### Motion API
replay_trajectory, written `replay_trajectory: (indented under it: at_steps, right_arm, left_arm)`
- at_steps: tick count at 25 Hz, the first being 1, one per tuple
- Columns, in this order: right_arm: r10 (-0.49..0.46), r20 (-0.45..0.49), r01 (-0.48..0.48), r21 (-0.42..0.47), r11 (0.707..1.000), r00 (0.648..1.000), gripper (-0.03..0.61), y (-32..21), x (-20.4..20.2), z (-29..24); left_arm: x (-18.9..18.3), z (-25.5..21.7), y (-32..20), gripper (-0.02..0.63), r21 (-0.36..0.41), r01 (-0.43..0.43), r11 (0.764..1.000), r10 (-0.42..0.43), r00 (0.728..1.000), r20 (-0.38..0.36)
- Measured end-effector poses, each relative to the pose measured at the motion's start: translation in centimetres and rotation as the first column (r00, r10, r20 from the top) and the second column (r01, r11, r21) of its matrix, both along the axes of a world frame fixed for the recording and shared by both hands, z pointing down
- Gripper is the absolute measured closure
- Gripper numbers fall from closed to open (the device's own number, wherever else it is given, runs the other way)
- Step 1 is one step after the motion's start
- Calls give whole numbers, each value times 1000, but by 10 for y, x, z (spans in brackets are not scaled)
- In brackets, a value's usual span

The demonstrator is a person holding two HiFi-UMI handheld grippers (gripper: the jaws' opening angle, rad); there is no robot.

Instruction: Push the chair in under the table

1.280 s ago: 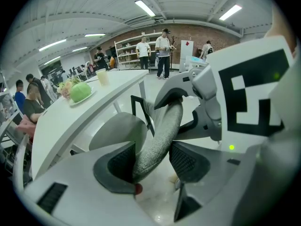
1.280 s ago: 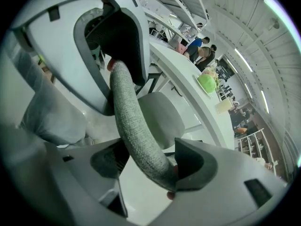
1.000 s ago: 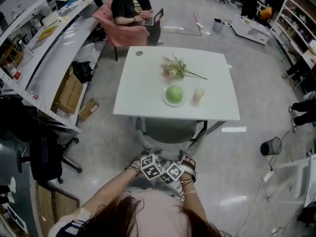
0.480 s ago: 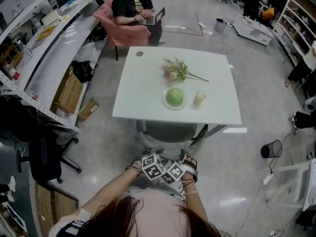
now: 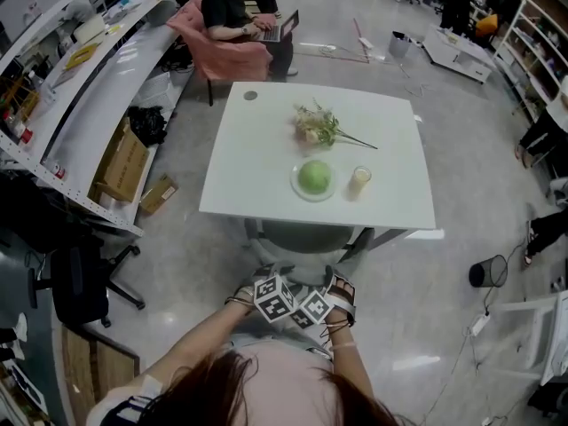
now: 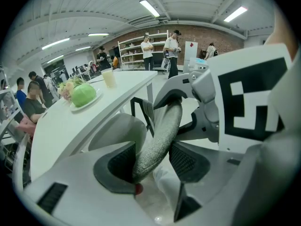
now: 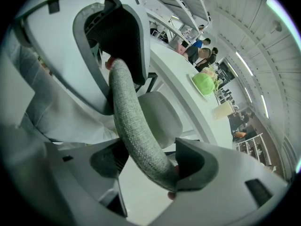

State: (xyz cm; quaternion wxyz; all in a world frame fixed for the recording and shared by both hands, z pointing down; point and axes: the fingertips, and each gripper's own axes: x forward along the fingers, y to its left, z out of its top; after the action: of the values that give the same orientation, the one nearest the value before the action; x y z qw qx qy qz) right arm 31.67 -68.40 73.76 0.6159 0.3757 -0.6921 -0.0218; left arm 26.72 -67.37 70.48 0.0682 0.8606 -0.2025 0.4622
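With the left gripper (image 5: 263, 284) and the right gripper (image 5: 330, 289) each clamped on the back rail (image 6: 159, 134) at lower centre of the head view, push both evenly toward the top of the frame so the chair (image 5: 302, 236) does not swivel. The chair's seat lies partly beneath the near edge of the table (image 5: 257, 167) and faces it. The rail's long axis runs left to right, parallel to that edge.

A green ball (image 5: 314, 175) lies on a plate (image 5: 295, 185), a cup (image 5: 360, 180) beside it, flowers (image 5: 318, 124) nearby.
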Motion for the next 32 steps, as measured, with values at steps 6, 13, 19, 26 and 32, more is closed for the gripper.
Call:
replay_trajectory:
  at_steps: [6,13,19,26,32]
  right_arm:
    - [-2,-1,2,9,1000,1000,272,-11,2,-1]
    - [-1,0,1,19,1000,1000,270,-21,5,-2]
    - [-2,-2,2,16,1000,1000,268,-27,7,-1]
    - [-5,-6,6,12,1000,1000,268,-34,5,0]
    - [-8,-6,9,11,1000,1000,268,-43,7,0]
  left_arm:
    - [2,1,-10,387,2,1,1000,-1,1000,0]
    - [5,0,-19,387,-1,2,1000,-2,1000,2]
    - [7,1,-25,388,1,2,1000,-2,1000,0]
    - [5,0,-33,388,3,2,1000,-2,1000,-5]
    - [7,0,-42,388,8,6,1000,-6,1000,-7]
